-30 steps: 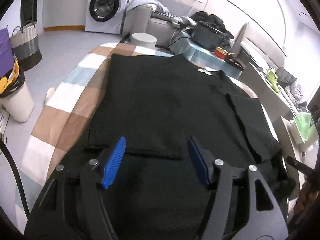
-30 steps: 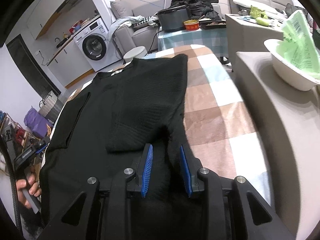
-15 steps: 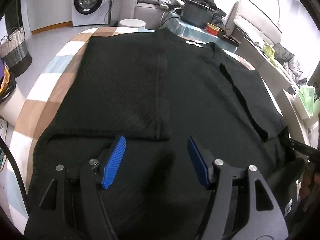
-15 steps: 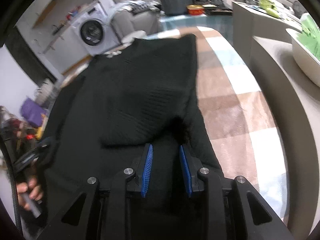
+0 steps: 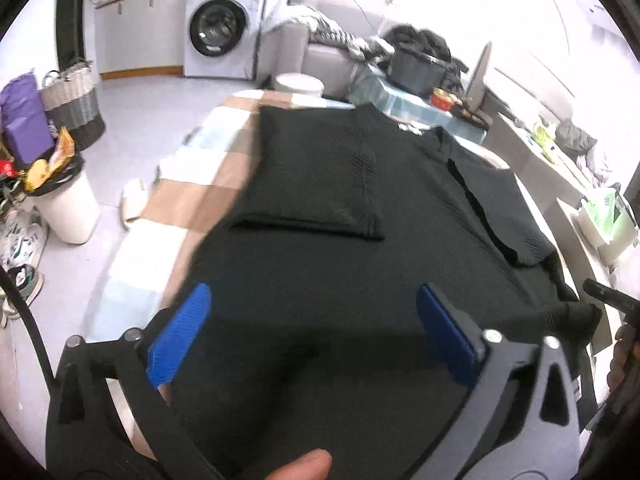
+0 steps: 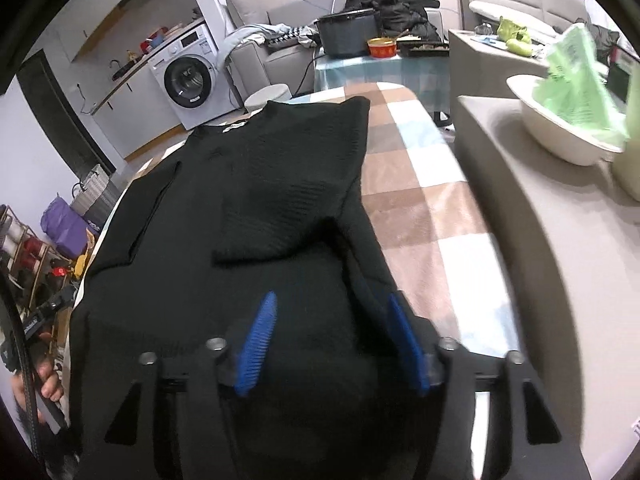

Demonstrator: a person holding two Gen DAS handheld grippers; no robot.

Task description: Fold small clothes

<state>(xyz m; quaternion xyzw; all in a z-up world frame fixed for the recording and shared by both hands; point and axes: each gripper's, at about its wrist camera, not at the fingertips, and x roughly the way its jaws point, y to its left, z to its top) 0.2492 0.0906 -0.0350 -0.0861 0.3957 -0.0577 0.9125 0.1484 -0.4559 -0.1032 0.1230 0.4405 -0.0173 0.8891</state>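
- The black sweater lies flat on the checked blanket, its collar at the far end toward the washing machine and its hem at the near end, under both of your grippers.
- Both sleeves are folded in over the sweater's body: one lies as a dark panel across the middle, the other as a narrower strip along the opposite side.
- Your left gripper hovers over the sweater's near hem. Its jaws have just been opening and now stand spread wide; the cloth lies below and between the blue pads but neither pad presses on it.
- Your right gripper sits at the sweater's near corner, on the side where the blanket shows bare. Its jaws have just been opening too and stand apart. A raised fold of the sweater's edge runs down between them; I cannot tell whether the outer pad is touching it, and nothing is pinched.
- From the left wrist view, the sweater's far near-hem corner is bunched up beside your right hand's tool.
- A fingertip shows at the bottom edge, nearer than the sweater.
- A white bowl with a green bag sits on the grey ledge, well apart from the sweater.
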